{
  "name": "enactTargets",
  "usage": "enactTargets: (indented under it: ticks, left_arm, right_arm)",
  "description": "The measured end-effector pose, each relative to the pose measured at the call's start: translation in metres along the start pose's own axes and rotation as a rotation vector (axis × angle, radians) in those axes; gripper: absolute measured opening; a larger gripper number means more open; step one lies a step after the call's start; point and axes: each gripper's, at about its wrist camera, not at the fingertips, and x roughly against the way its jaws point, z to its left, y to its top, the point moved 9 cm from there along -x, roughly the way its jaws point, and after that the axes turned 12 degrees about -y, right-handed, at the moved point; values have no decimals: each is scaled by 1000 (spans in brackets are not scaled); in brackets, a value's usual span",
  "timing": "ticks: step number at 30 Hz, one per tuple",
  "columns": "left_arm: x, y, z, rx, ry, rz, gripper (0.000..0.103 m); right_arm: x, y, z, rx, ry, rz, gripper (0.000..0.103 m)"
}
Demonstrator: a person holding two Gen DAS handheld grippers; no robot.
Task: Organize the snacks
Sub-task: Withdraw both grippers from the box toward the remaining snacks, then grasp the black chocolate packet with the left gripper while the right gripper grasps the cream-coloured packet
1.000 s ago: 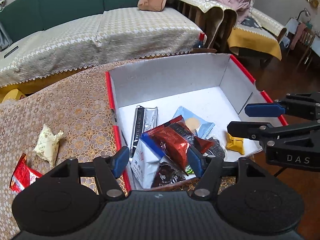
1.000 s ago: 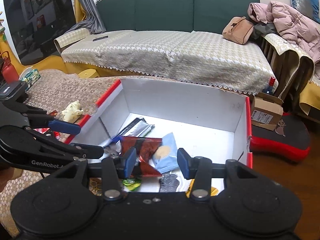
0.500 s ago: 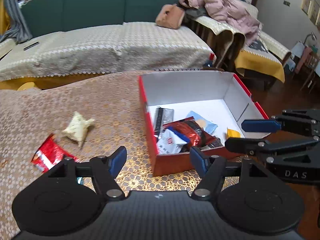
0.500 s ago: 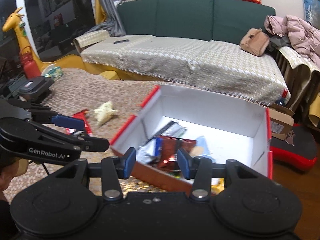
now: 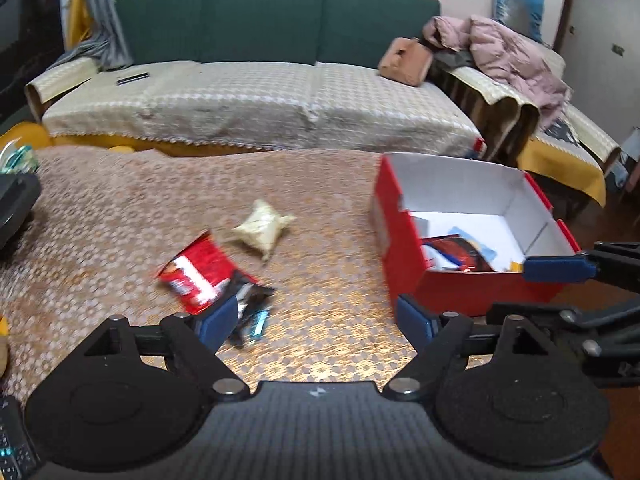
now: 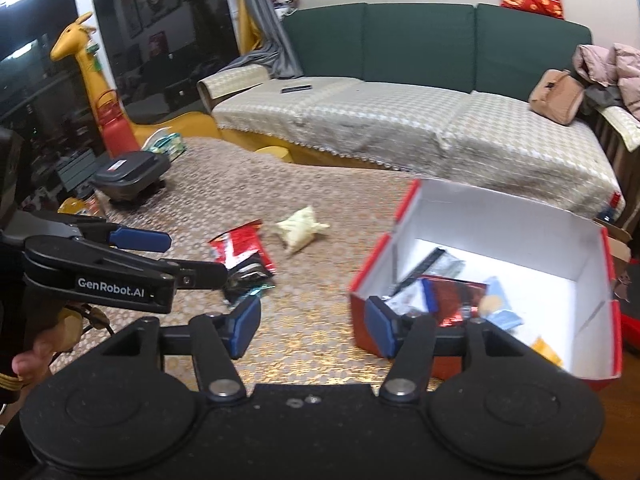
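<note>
Snacks fill part of the red cardboard box (image 5: pixel 472 288) at three o'clock. Red foil packet (image 5: pixel 196 272), cream pouch (image 5: pixel 262 228) and dark wrapper (image 5: pixel 252 300) remain on the patterned cloth. Left gripper (image 5: pixel 316 320) and right gripper (image 6: pixel 312 322) are both opening, empty.

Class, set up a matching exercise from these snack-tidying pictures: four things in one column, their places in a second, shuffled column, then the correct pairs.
Things:
1. red snack packet
2. cream snack pouch
3. light blue packet
4. tan bag

Places:
A. on the sofa
B. inside the red box
C. on the tablecloth, overlapping a black wrapper
D. alone on the tablecloth, between packet and box

Pairs: 1-C, 2-D, 3-B, 4-A
</note>
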Motion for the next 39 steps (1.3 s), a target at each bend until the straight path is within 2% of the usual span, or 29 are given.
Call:
enactTargets:
  ticks: [1, 2, 3, 12, 20, 24, 32, 39]
  left_arm:
    - [3, -2, 7, 10, 5, -6, 86]
    - [6, -5, 14, 20, 10, -13, 87]
    - [8, -7, 20, 27, 15, -20, 88]
    - [12, -27, 58, 14, 57, -65, 89]
    - [-19, -31, 75, -15, 58, -38, 89]
    - [-38, -27, 83, -29, 63, -25, 89]
    - [-72, -19, 90, -89, 72, -9, 89]
    - [-100, -17, 93, -147, 71, 21, 89]
  right_arm:
    - [-1, 1, 5, 6, -1, -4, 93]
    - [-1, 2, 10, 8, -2, -21, 102]
    - [0, 3, 15, 14, 7, -28, 103]
    - [-24, 19, 45, 97, 6, -7, 103]
    - [-71, 42, 44, 83, -49, 23, 102]
    - [-102, 56, 42, 90, -48, 63, 102]
    - [-174, 81, 56, 239, -55, 108, 102]
    - [-233, 77, 74, 380, -75, 169, 95]
